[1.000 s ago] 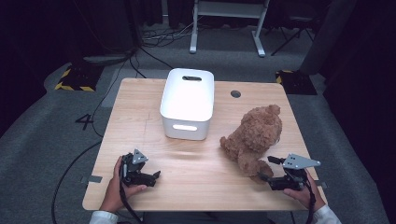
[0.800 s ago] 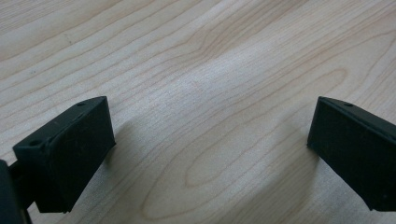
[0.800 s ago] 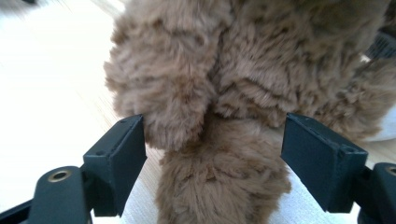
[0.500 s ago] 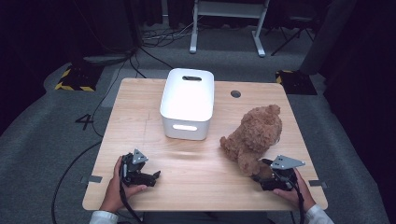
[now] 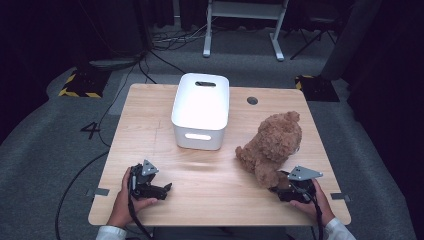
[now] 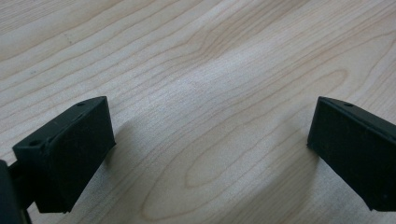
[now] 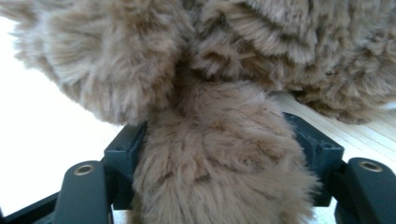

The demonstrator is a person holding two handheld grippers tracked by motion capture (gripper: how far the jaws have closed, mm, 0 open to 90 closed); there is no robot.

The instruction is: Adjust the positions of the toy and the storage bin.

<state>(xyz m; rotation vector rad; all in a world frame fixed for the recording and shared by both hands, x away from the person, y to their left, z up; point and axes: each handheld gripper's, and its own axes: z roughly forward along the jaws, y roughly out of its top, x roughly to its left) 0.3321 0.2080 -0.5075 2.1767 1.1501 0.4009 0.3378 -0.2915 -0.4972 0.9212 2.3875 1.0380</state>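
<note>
Toward the right near part of the counter (image 5: pixel 165 145), a brown plush bear (image 5: pixel 274 142) was seated, leaning a little, well apart from the left claw (image 5: pixel 162 190) and just to the right of a white bin (image 5: pixel 201 112) that stood near the counter's middle. One furry limb of the bear (image 7: pixel 219 154) was seen lying between the two jaws of the right claw (image 7: pixel 219 158), with a jaw on either side of it and fur pressed against both; whether the jaws were fully clamped on it or merely around it could not be told for certain, though a grip seemed likely. The left claw (image 6: pixel 205 154) was held with its jaws wide apart over bare wood, nothing between them, at the near left. Trouble could be expected from the hold itself: only soft pile and a thin limb were caught, so the fur might slip out under the bear's weight if it were lifted, or the body might swing and knock the bin.
</note>
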